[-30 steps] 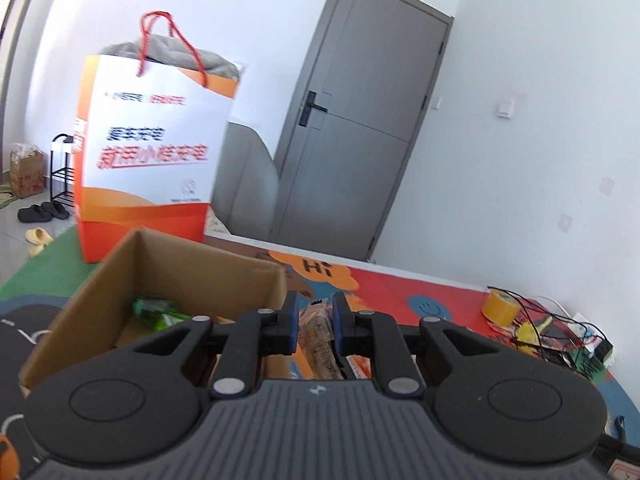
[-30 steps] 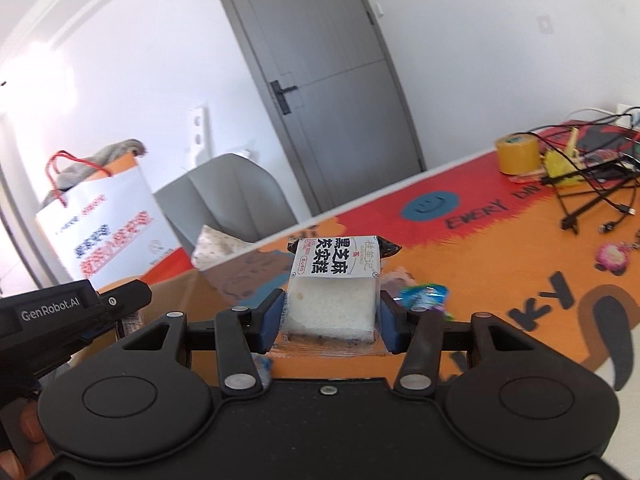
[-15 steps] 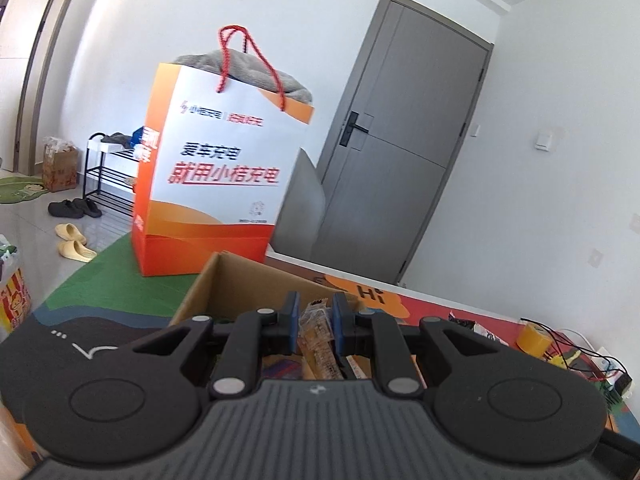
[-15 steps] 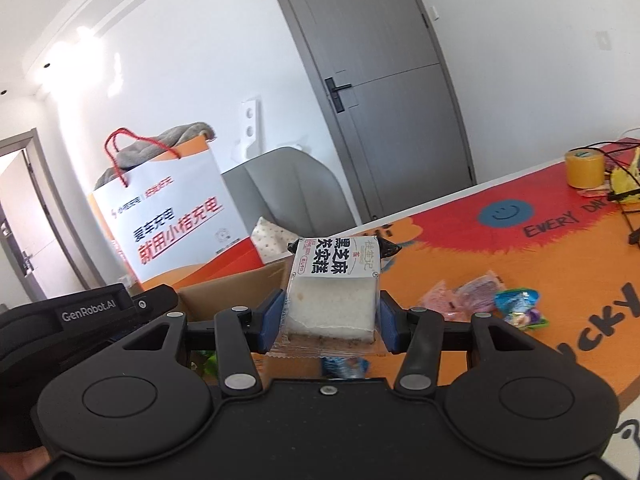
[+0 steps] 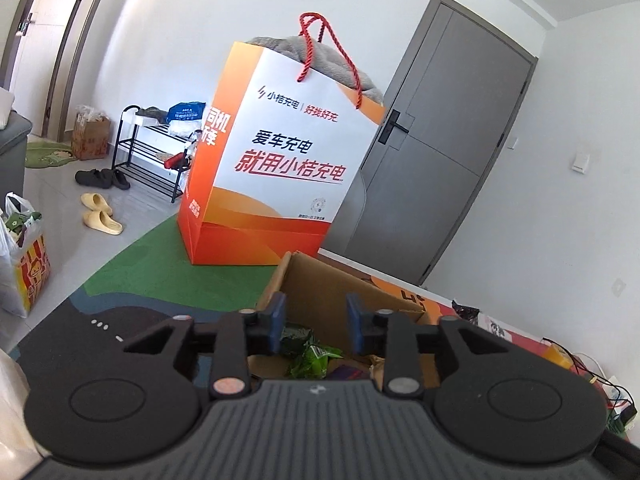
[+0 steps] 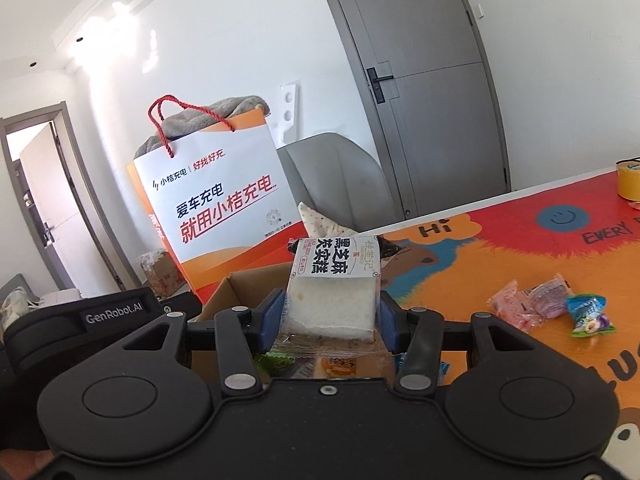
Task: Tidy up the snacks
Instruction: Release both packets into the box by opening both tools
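An open cardboard box [image 5: 320, 280] sits on the table with green snack packets [image 5: 312, 358] inside. My left gripper [image 5: 315, 326] is open and empty above the box's near side. My right gripper [image 6: 332, 320] is shut on a white wrapped sesame cake [image 6: 334, 300], held above the same box [image 6: 244, 284]. More snack packets [image 6: 336, 366] show in the box below the cake. The left gripper's body [image 6: 100, 316] shows at the left of the right wrist view.
A tall orange and white paper bag [image 5: 276, 160] stands behind the box. Loose wrapped snacks [image 6: 552, 308] lie on the colourful table mat [image 6: 500, 248] to the right. A tape roll [image 6: 628, 178] and cables [image 5: 592, 372] sit at the far right. A grey chair [image 6: 332, 176] stands behind.
My left gripper has opened and let go of the snack packet it held, and swung left. My right gripper has moved the cake over the box.
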`<state>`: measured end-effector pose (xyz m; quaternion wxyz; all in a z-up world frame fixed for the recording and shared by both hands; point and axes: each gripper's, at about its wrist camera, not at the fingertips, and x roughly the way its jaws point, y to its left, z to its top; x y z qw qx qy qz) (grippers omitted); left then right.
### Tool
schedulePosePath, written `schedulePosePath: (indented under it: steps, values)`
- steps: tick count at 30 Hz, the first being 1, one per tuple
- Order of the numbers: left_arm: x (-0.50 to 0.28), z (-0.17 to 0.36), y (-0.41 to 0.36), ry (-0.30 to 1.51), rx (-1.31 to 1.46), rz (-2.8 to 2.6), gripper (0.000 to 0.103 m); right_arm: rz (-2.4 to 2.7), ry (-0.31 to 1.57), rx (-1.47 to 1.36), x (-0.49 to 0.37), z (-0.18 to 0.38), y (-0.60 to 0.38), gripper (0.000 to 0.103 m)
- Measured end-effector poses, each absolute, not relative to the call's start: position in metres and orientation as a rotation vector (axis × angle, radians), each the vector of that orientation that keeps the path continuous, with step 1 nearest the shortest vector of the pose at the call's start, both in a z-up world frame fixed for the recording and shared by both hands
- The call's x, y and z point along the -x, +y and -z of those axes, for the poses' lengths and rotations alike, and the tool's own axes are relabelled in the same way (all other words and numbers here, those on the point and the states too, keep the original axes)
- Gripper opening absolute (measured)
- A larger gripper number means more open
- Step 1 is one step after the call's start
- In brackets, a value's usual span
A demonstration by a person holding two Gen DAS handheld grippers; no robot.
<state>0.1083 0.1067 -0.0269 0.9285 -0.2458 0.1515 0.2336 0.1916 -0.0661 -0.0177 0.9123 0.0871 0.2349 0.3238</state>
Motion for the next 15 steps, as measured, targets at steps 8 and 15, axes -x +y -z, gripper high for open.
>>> schedulePosePath:
  steps: [8, 15]
  values:
    - [-0.097, 0.021, 0.107, 0.301, 0.467, -0.516, 0.074, -0.699, 0.52, -0.186, -0.194, 0.021, -0.046, 0.049]
    - [-0.084, 0.011, 0.11, 0.254, 0.438, -0.546, 0.085, -0.763, 0.583, -0.214, -0.194, 0.031, -0.026, 0.05]
